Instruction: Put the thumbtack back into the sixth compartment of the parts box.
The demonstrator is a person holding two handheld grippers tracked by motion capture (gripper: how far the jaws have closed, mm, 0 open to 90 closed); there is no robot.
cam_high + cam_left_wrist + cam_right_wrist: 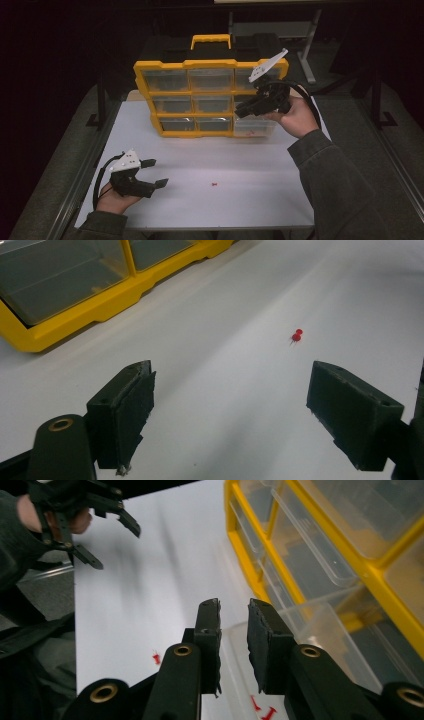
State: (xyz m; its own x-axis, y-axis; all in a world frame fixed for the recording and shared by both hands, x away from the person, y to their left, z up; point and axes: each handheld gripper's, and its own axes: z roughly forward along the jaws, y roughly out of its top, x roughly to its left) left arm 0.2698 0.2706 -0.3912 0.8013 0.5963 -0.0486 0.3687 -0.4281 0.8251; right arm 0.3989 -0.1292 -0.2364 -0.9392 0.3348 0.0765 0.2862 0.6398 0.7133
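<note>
Near the white tabletop's (250,200) front edge, a tiny, light red plastic pushpin (214,184) was judged best pinched by its head; left gripper (156,172) gaped wide, right gripper (242,111) slightly parted, empty.

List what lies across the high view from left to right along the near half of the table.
Left tongs in the person's left hand → red pushpin on the white table → sleeve of the right arm.

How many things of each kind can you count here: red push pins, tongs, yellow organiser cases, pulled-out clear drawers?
Red push pins: 3
Tongs: 2 (left tongs, right tongs)
Yellow organiser case: 1
Pulled-out clear drawer: 1
Total: 7
</note>
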